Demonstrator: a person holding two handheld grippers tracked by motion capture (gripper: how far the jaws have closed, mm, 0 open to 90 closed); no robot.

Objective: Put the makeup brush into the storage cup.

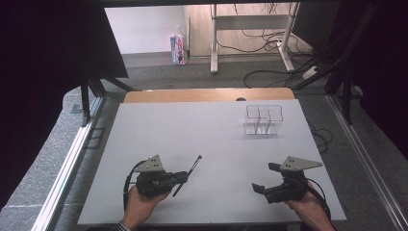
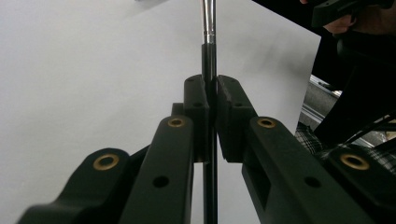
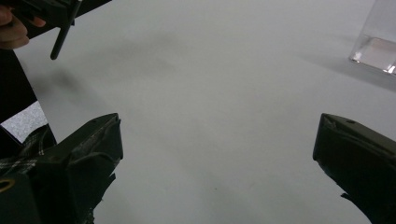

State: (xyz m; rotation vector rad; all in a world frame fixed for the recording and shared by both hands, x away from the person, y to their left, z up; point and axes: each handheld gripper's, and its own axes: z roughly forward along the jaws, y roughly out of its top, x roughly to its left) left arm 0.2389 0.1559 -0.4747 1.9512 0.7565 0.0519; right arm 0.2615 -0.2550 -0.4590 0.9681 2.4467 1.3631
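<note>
white table point(image 1: 159, 130); clear organizer point(image 1: 262, 120) far right; left gripper point(image 1: 185, 177) clamps brush point(image 1: 188, 174)

The high view looks forward and down over the whole white table point(image 1: 202, 139) from the person's side. The left gripper view sits close behind its own jaws, facing along them across the table. The right gripper view looks low over the same tabletop toward the clear organizer point(image 3: 380, 42), also seen from above point(image 1: 262, 120).
</note>
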